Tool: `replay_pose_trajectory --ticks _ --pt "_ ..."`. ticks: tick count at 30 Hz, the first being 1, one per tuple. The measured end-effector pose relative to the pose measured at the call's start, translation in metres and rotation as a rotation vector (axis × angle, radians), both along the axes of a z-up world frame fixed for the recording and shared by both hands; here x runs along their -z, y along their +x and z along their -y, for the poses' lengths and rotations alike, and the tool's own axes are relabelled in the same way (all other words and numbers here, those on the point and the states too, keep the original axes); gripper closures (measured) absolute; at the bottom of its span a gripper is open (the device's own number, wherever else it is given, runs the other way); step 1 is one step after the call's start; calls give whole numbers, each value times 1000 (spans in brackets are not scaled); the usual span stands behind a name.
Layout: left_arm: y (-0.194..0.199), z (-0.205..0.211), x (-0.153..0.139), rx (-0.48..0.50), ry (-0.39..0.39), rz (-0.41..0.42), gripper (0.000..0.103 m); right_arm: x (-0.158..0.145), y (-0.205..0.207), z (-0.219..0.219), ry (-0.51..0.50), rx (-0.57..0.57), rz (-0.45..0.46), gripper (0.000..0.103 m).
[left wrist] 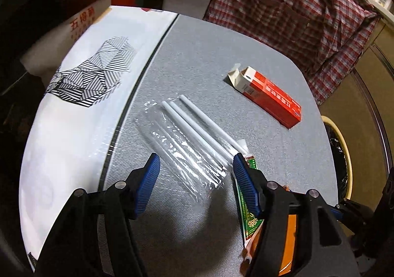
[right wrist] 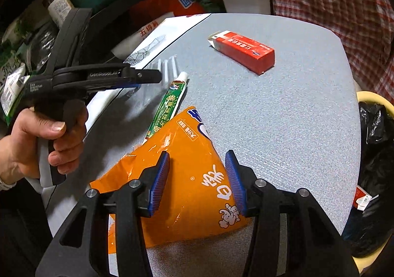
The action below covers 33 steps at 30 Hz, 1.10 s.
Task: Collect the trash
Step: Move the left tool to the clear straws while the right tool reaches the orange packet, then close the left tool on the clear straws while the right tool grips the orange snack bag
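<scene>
**Both grippers poised over trash**

Left gripper [left wrist: 195, 168], jaws spread, hovers above the clear plastic sleeve of white straws [left wrist: 187, 134] at frame centre on the grey table [left wrist: 221, 55]. Right gripper [right wrist: 197, 173], jaws spread, straddles the orange plastic bag [right wrist: 187, 178] at lower centre.

- A clear plastic sleeve [left wrist: 182, 151] with three white straws [left wrist: 197, 126] poking out of its far end lies flat by my bench's left side, near the white printed sheet's edge.
- A green toothpaste tube [right wrist: 167, 107], white cap pointing away, lies just right of it, its tail under the orange bag.
- The crumpled orange bag [right wrist: 187, 183] lies flat near the front edge.
- A red carton [left wrist: 268, 97], end flap open, lies towards the far right corner.
</scene>
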State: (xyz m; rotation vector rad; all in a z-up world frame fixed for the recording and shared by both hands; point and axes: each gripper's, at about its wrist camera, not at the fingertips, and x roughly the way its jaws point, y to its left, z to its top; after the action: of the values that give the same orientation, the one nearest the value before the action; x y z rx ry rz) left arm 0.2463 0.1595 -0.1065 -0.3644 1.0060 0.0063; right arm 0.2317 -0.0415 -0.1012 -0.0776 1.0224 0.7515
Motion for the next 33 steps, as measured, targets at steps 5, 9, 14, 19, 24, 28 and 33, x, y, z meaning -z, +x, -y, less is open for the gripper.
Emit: replay_pose_trajectory --ticks 5,9,14,19,24,28,33 --pt "2 2 0 12 14 -13 76 2 0 0 -19 -10 5 79" --pt "2 -1 -8 -1 34 8 92 -4 -5 1 -22 -18 37 89" --pt "-1 -4 -23 -10 56 53 98 -19 -9 6 -5 -9 78 95" --pt "-3 0 -36 2 98 91 98 -36 -11 17 29 19 114 98" --pt "-9 5 -47 19 142 126 98 -46 -14 30 44 60 149 100" --pt "-14 9 -58 26 165 156 98 -55 -17 39 54 85 179 100" --pt "-21 15 -71 30 189 192 98 -67 -24 51 61 110 216 100"
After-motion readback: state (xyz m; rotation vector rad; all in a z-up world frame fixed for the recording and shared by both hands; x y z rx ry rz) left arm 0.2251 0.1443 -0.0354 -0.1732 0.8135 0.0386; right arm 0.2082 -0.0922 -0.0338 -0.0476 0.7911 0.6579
